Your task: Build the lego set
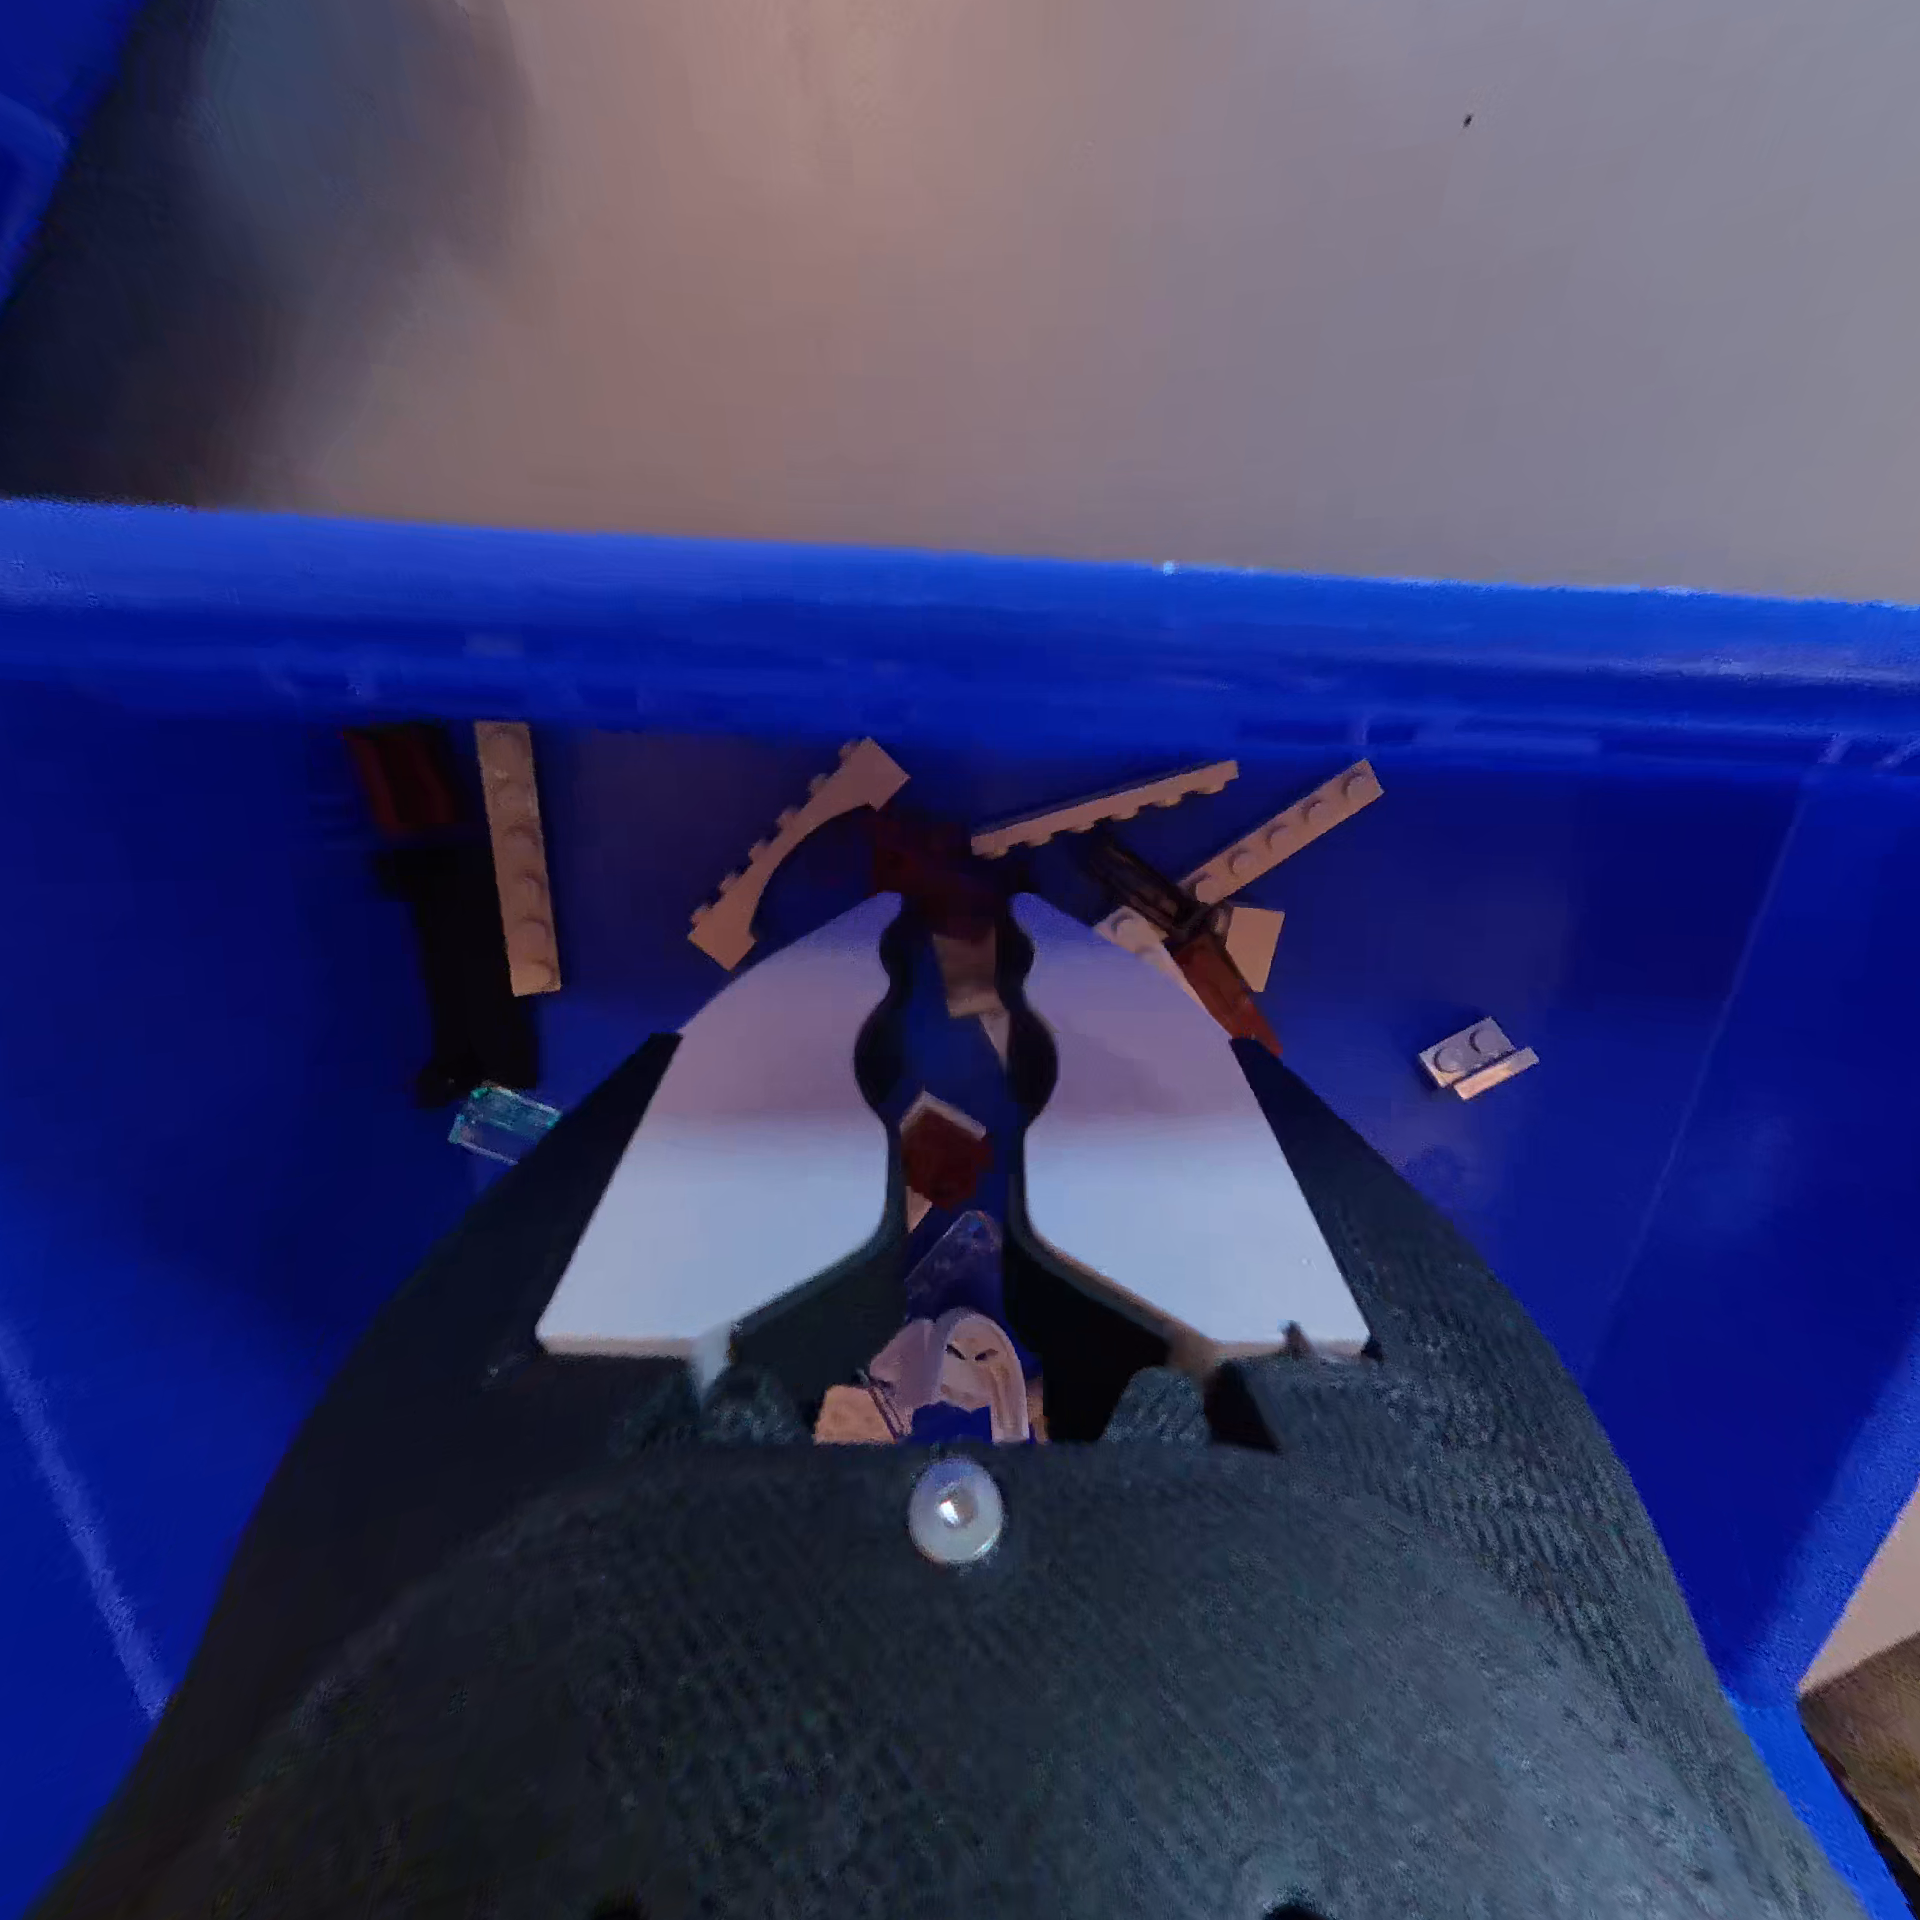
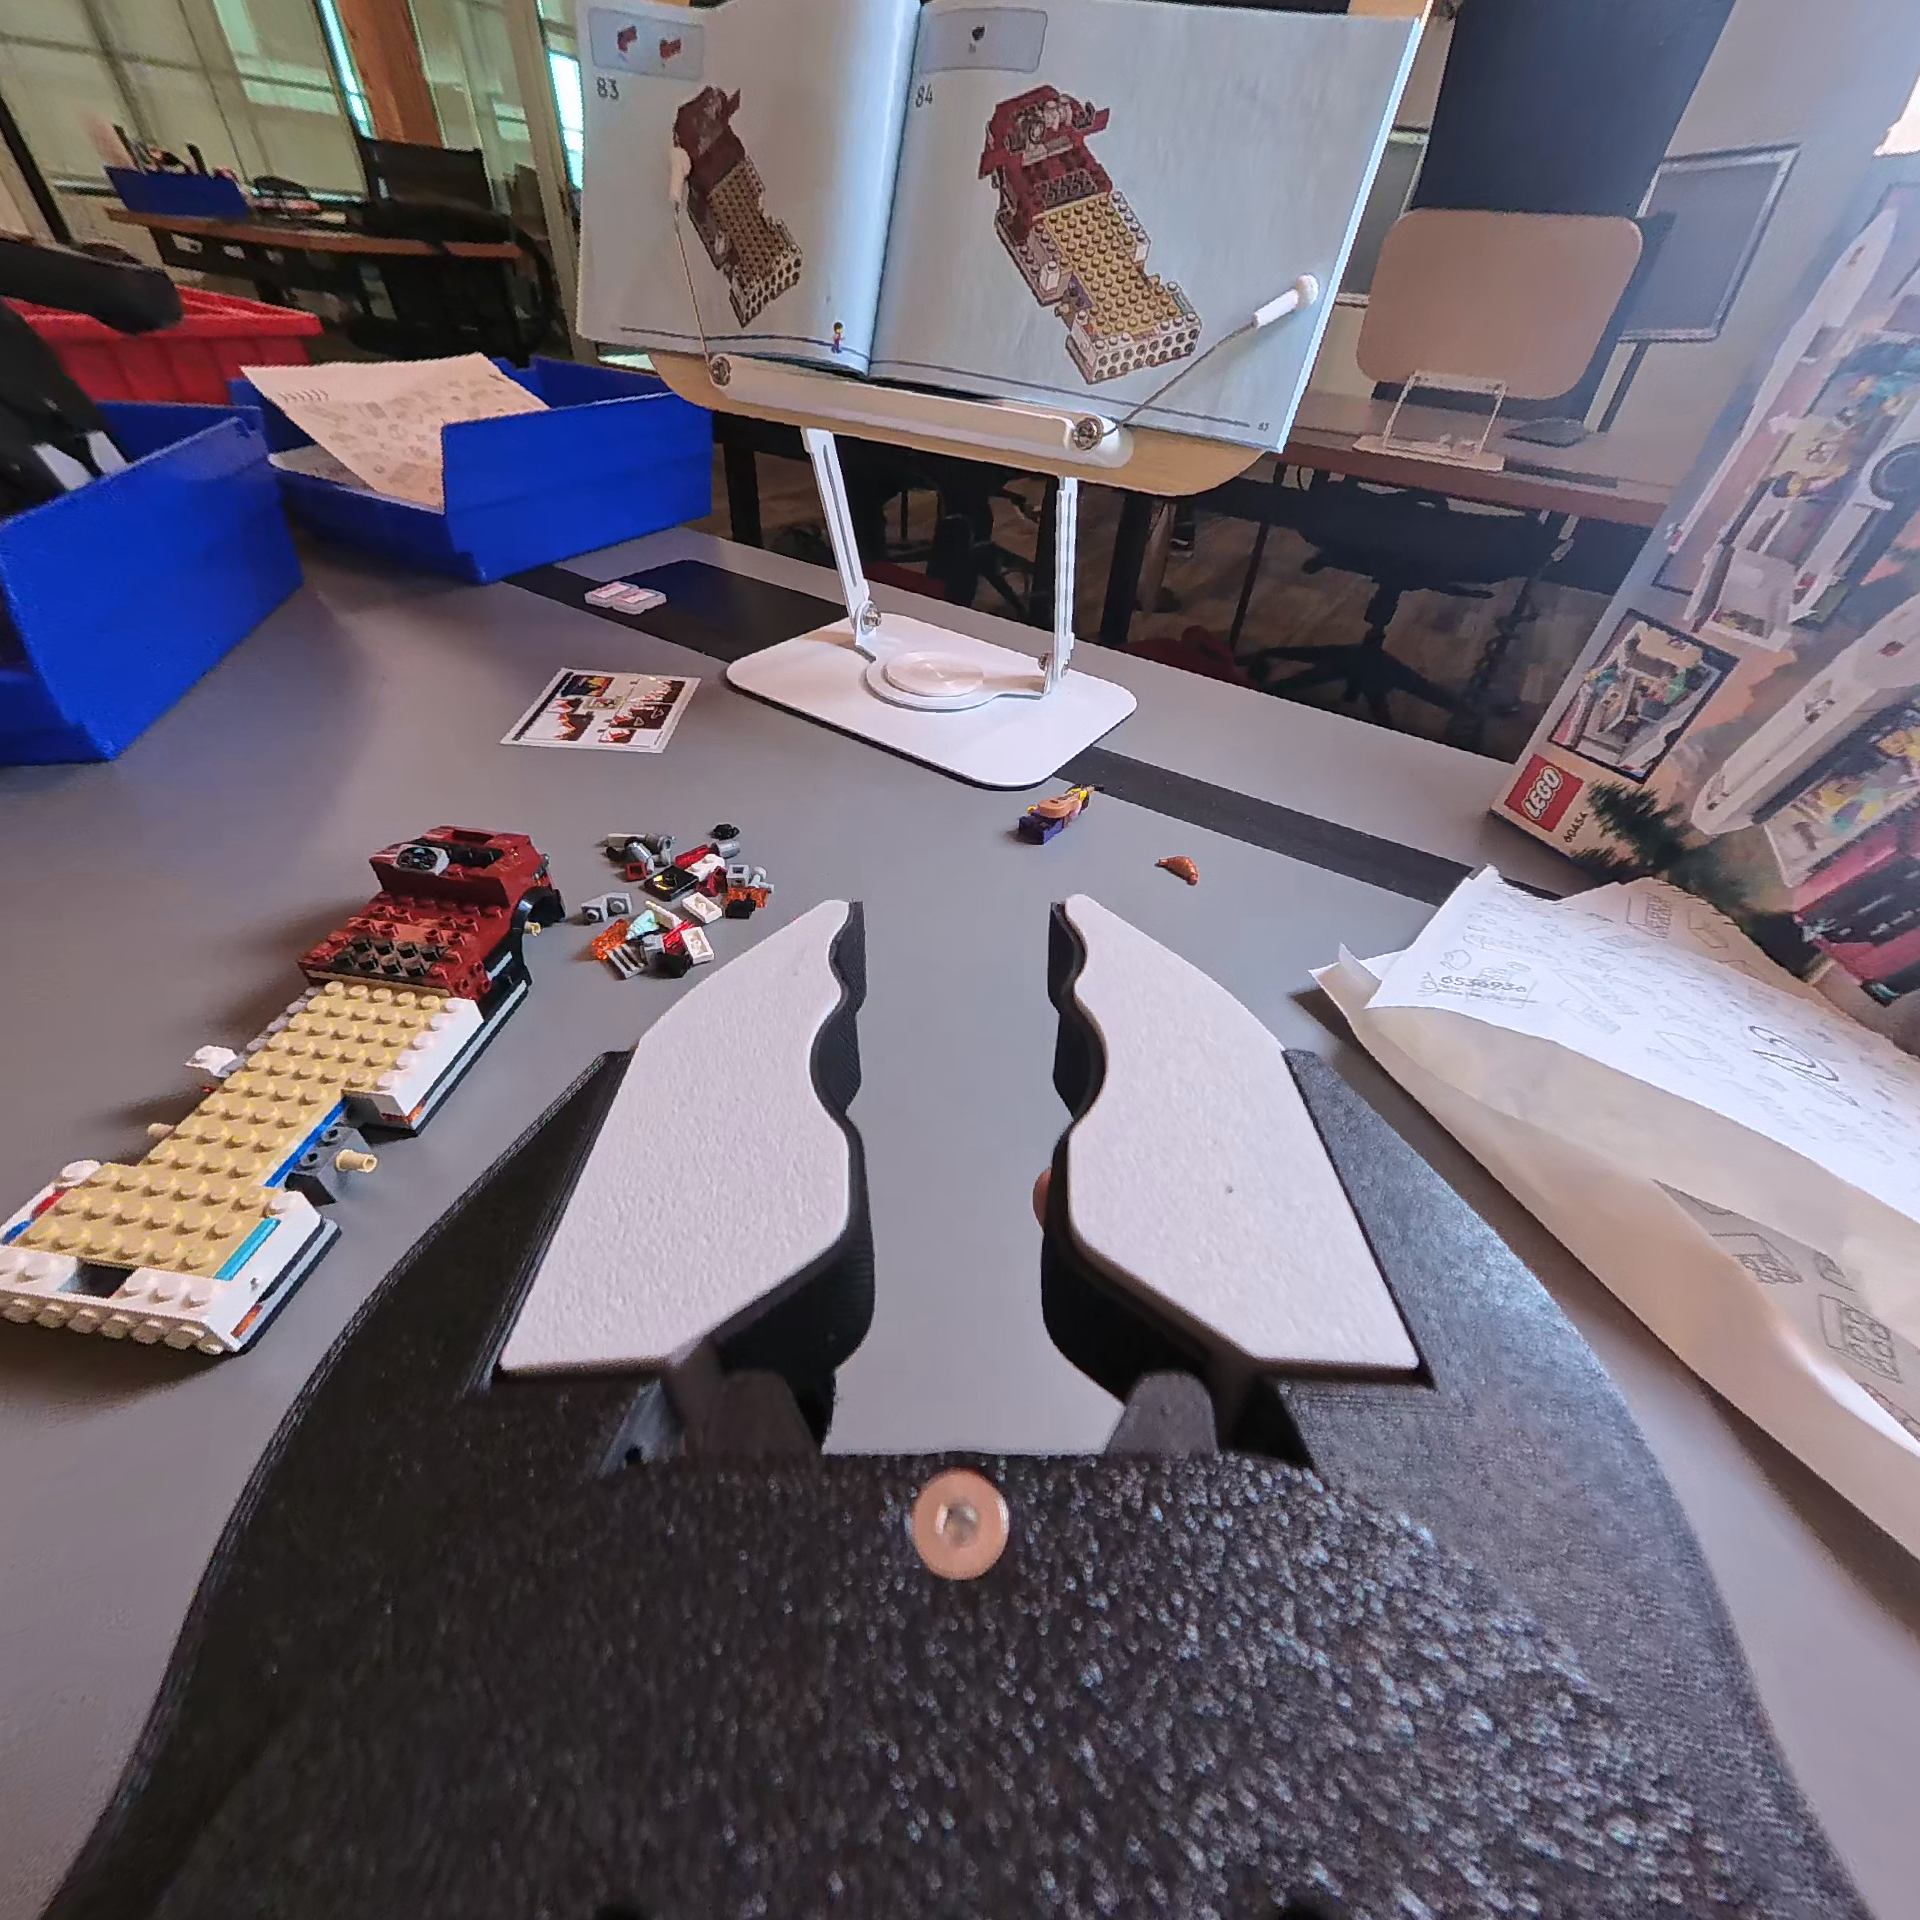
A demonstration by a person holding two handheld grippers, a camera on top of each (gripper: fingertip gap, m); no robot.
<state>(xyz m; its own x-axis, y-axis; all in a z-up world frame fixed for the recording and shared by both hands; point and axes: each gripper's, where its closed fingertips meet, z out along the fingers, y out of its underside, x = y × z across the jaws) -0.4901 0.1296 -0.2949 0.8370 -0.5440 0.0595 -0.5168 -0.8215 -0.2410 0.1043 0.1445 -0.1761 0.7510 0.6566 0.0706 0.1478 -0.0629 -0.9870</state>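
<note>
The left tool (image 1: 956, 914) reaches into a blue bin (image 1: 935, 644), its tips narrowed around a dark red brick (image 1: 935, 862) among tan plates (image 1: 517, 862); the blur hides whether the pads press it. The right tool (image 2: 956, 914) hangs over the grey tabletop (image 2: 935, 831), jaws apart and bare, near loose small pieces (image 2: 675, 904) and a part-built model (image 2: 312, 1049).

Grey desk (image 2: 935, 852) strewn with building parts
Half-built brick vehicle (image 2: 281, 1060); loose small pieces (image 2: 675, 899); white book stand (image 2: 935, 696); blue bins (image 2: 488, 457); paper bags (image 2: 1662, 1060); boxed set (image 2: 1766, 582).
</note>
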